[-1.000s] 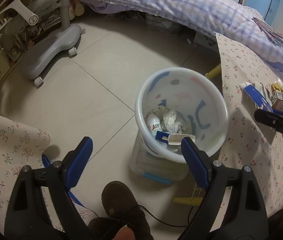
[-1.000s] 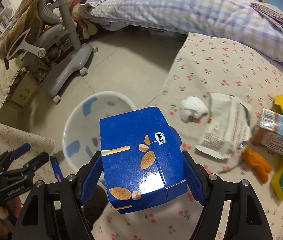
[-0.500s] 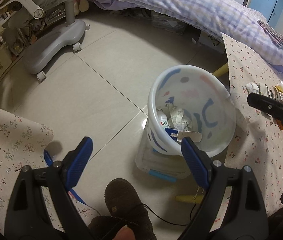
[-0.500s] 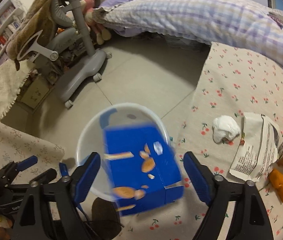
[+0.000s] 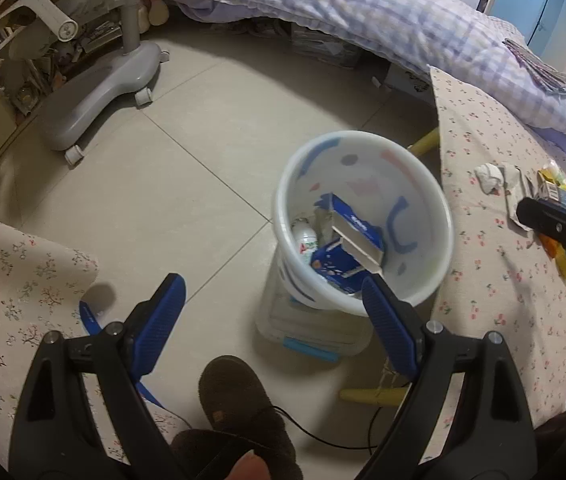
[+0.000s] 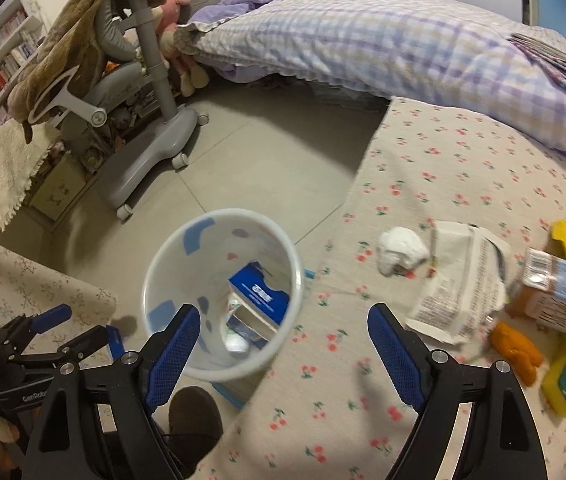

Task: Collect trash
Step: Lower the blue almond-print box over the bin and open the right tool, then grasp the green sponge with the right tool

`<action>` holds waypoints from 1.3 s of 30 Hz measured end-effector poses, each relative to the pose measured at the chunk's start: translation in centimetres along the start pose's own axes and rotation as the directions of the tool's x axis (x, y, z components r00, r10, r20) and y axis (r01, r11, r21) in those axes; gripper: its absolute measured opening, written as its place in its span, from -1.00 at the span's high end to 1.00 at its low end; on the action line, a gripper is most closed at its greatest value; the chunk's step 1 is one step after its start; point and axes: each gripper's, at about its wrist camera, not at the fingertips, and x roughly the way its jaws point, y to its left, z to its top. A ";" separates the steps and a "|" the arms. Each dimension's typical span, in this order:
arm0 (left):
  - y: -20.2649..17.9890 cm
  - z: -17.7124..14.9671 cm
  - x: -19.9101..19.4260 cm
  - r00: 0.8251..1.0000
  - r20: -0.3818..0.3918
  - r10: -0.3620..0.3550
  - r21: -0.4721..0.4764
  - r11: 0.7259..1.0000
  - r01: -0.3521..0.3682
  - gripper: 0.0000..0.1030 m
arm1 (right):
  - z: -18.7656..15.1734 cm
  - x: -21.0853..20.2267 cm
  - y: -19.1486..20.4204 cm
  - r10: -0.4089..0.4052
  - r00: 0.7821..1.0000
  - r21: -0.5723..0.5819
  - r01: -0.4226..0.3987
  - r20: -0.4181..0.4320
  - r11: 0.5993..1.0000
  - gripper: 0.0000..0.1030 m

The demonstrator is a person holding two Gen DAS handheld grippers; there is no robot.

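Trash on the table: a tissue wad [image 6: 401,250] and wrapper [image 6: 459,280] at two o'clock from the right claw [image 6: 283,354], which gapes empty. A blue box [image 6: 259,300] lies in the bin [image 6: 155,264], set beside the table for short drops. The left claw [image 5: 273,324] also gapes, idle.

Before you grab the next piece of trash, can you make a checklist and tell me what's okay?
1. Blue box inside the bin: ok, it lies among the other trash.
2. Right tool empty and open: ok.
3. Left tool empty and open: ok.
4. Trash left on the table: not ok, a white tissue wad and a crumpled wrapper remain.
5. Path to the tissue wad clear: ok, only bare flowered tablecloth lies between.
6. Room in the bin for more: cannot tell.
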 end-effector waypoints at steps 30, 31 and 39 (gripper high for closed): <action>-8.4 0.0 -0.3 0.997 -0.035 -0.070 0.096 0.993 0.073 -0.92 | -4.2 -7.4 -19.4 -0.307 0.947 0.373 0.319 -0.091 0.871 -0.70; -8.6 0.0 -0.3 0.997 -0.037 -0.073 0.095 0.993 0.076 -0.92 | -4.4 -7.1 -20.1 -0.306 0.946 0.394 0.323 -0.107 0.860 -0.70; -11.0 0.0 0.0 0.994 -0.058 -0.090 0.105 0.990 0.096 -0.92 | -4.8 -4.6 -22.2 -0.276 0.946 0.447 0.323 -0.168 0.834 -0.69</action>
